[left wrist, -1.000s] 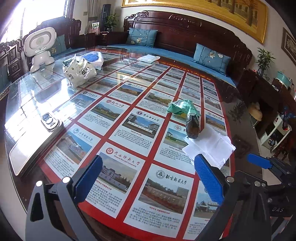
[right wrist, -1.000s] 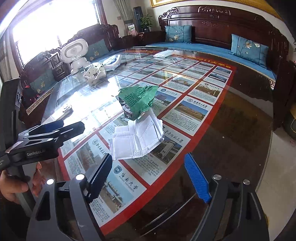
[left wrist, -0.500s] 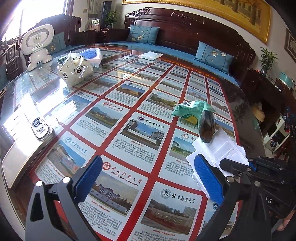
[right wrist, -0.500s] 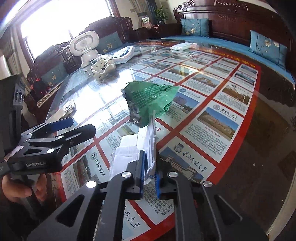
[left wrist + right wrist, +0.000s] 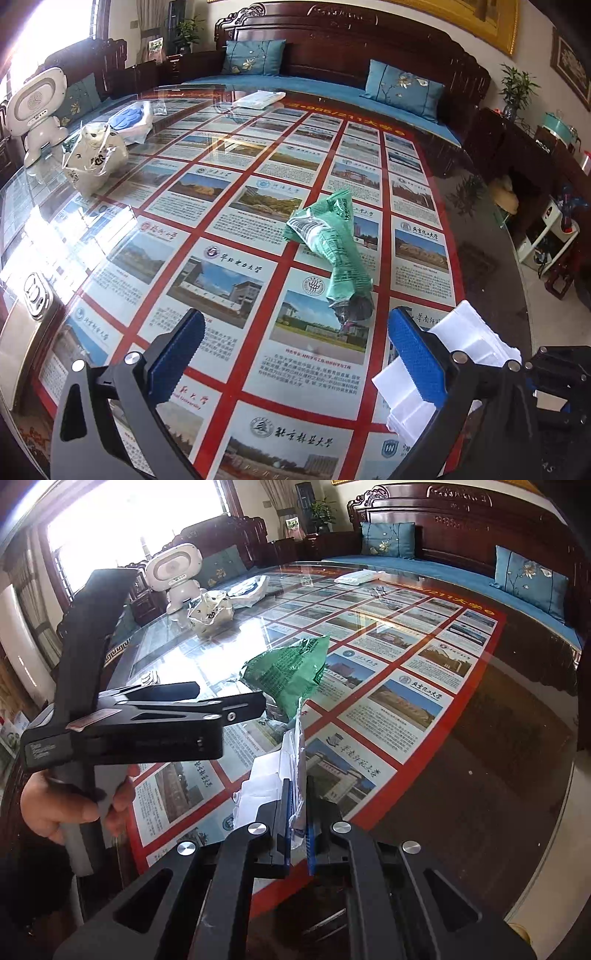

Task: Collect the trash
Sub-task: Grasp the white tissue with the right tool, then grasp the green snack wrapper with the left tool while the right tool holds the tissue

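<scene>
A crumpled green snack wrapper (image 5: 332, 251) lies on the glass table, just beyond my open left gripper (image 5: 295, 354). It also shows in the right wrist view (image 5: 288, 672). My right gripper (image 5: 297, 812) is shut on a wad of white tissue paper (image 5: 269, 779), held just above the table. The same tissue (image 5: 465, 354) shows at the lower right of the left wrist view, behind my left gripper's right finger. The left gripper's body (image 5: 147, 723) fills the left of the right wrist view.
The glass table (image 5: 476, 236) covers a poster of red-bordered cards. A white ceramic figure wrapped in plastic (image 5: 94, 158), a white robot toy (image 5: 35, 110), a bag with blue contents (image 5: 131, 118) and a white packet (image 5: 258, 99) stand farther back. A sofa lies beyond.
My right gripper closed on the white tissue and lifted it. My left gripper moved forward toward the green wrapper, staying open.
</scene>
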Motion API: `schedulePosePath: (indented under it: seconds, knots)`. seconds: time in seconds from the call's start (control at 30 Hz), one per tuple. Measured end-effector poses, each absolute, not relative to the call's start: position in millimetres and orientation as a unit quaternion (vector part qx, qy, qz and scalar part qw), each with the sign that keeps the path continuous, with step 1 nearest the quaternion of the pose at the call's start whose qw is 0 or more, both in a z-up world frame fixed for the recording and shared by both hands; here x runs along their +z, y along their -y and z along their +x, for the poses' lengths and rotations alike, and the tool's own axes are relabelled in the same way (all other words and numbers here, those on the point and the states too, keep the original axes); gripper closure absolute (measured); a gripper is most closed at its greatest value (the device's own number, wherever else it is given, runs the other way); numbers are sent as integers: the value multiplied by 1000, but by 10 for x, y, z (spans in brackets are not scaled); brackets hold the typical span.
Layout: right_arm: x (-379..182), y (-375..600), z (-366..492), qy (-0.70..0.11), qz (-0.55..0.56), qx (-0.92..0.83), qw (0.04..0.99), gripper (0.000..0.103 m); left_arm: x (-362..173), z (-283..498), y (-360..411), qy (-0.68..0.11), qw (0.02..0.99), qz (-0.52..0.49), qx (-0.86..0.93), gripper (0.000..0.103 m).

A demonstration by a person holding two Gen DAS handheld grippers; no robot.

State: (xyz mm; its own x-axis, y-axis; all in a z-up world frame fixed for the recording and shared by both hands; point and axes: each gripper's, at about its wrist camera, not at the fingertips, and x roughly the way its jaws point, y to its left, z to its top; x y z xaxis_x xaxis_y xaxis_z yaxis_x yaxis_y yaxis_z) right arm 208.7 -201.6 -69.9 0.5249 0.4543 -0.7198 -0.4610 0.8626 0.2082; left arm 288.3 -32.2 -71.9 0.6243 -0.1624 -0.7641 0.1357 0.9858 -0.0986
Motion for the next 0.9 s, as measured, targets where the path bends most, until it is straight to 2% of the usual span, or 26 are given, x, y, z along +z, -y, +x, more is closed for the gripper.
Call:
schedulePosePath:
  seconds: [0.47,0.57,0.6,0.67,0.7,0.73,0.8,0.9]
  knots:
    - [-653,2316,2017,-395,21,264,879,96,-765,3230,409,-429,897,-82,-70,6]
    - [-690,2336,2012,-397,26,267,878,96,-793,3331,463,-440,892,-81,-70,31]
    - [-692,2338,2001,-397,26,267,878,96,-818,3357,460,-446,889,-81,-69,46]
    - [-694,2356,1987,-397,28,267,878,96,-828,3388,471,-447,890,-74,-60,62]
    - [-691,2369,1987,-396,29,267,878,96,-829,3391,461,-448,888,-81,-68,79]
    - [-684,2381,1978,-395,30,267,879,96,-837,3390,440,-453,883,-93,-78,89]
    - [-671,2405,1953,-393,33,266,880,96,-848,3359,431,-457,880,-101,-85,97]
    - [-649,2442,1910,-391,37,265,881,96,-844,3239,447,-453,881,-97,-93,97]
